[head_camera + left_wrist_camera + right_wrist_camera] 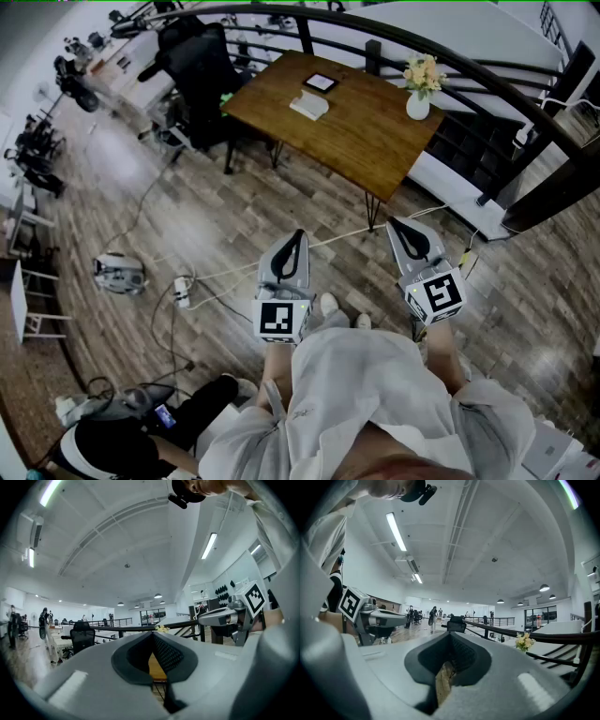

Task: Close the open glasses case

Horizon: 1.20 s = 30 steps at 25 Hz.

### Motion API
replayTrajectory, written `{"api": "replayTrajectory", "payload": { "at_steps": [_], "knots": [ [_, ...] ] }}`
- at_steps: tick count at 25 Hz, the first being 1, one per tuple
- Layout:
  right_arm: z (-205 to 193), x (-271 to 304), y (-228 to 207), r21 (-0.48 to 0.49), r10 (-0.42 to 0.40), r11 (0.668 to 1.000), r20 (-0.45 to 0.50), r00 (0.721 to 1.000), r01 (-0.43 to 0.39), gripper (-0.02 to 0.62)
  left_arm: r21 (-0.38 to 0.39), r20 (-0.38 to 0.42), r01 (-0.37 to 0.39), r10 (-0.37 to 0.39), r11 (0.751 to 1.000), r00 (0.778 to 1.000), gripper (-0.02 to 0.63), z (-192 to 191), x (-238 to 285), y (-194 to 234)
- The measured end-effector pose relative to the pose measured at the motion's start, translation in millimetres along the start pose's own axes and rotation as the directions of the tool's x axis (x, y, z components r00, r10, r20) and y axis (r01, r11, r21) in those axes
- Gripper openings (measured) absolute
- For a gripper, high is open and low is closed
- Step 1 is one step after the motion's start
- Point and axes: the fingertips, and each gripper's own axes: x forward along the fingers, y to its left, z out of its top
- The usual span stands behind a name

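Observation:
A wooden table [366,141] stands some way ahead of me. On it lies a small white object [309,105] that may be the glasses case, too small to tell whether it is open. Beside it is a flat dark-framed item [321,82]. My left gripper [296,240] [153,635] and right gripper [401,228] [450,634] are held side by side in front of my body, over the floor and well short of the table. Both have their jaws together with nothing between them. Each gripper view shows the other gripper at its side.
A vase of flowers [419,89] stands at the table's far right corner. A black office chair [202,70] is at the table's left end. A dark railing [450,61] curves behind. Cables [230,274] and a small device [119,274] lie on the wooden floor. A person [122,441] crouches at lower left.

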Motion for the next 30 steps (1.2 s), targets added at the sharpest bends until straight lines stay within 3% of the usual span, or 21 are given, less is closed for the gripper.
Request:
{"api": "replayTrajectory", "payload": {
  "at_steps": [12, 30],
  "knots": [
    [-1.5, 22.2, -2.8, 0.024, 0.020, 1.000, 0.014, 1.000, -0.020, 0.003, -0.001, 0.007, -0.004, 0.004, 1.000, 1.000, 0.019, 0.0, 19.1, 5.3],
    [-9.9, 173.0, -18.2, 0.010, 0.014, 1.000, -0.033, 0.999, -0.014, 0.003, -0.031, 0.002, 0.013, -0.013, 0.999, 1.000, 0.020, -29.7, 99.9, 125.7]
  ]
}}
